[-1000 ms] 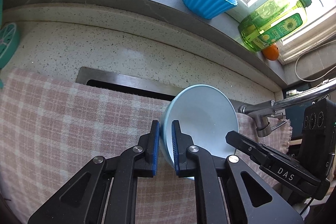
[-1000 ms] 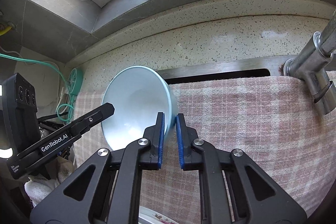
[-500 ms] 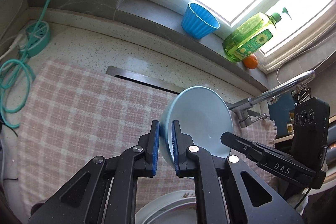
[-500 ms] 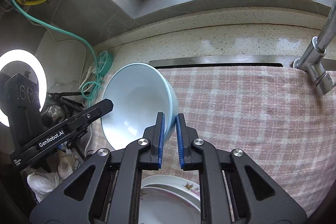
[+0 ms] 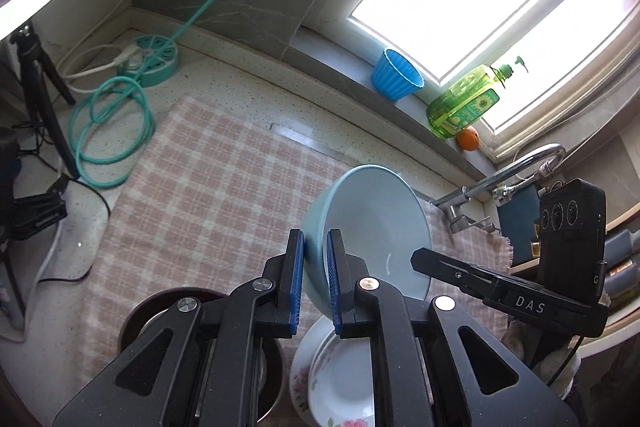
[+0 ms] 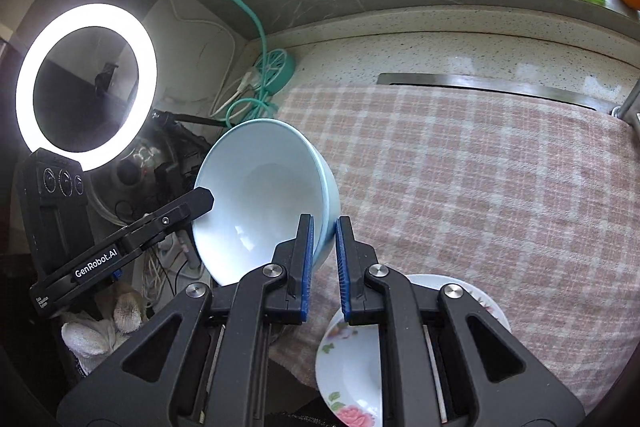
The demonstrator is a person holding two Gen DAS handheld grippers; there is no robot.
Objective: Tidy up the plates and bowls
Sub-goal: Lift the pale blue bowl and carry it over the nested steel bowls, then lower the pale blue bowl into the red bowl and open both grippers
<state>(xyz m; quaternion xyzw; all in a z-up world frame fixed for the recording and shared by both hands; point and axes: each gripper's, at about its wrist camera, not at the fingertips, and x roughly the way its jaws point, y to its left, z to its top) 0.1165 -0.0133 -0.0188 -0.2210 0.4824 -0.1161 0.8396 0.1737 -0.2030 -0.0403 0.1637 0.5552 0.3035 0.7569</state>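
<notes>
Holding: both grippers clamp the pale blue bowl (image 5: 366,227) by opposite sides of its rim, carrying it tilted in the air above the checked cloth (image 5: 208,195).
Left gripper (image 5: 314,279): jaws nearly closed, blue pads pinching the bowl's wall, one pad inside and one outside.
Right gripper (image 6: 323,267): the same narrow pinch on the far side of the rim; in the left wrist view it shows as a black arm reaching in beside the bowl.
Bowl position: clear of the cloth, touching nothing but the pads, its mouth turned toward the right gripper.
Below: a flowered plate (image 6: 352,359) lies on the near edge of the cloth, just under the grippers; a dark metal bowl (image 5: 160,311) sits beside it.
Progress: one bowl is lifted and in transit; by my reading it has yet to be set down, perhaps onto the plate or by the metal bowl, and no stack shows so far.
Surroundings: faucet (image 5: 516,175), blue cup (image 5: 396,75), soap bottle (image 5: 464,103) and orange (image 5: 468,139) by the window.
</notes>
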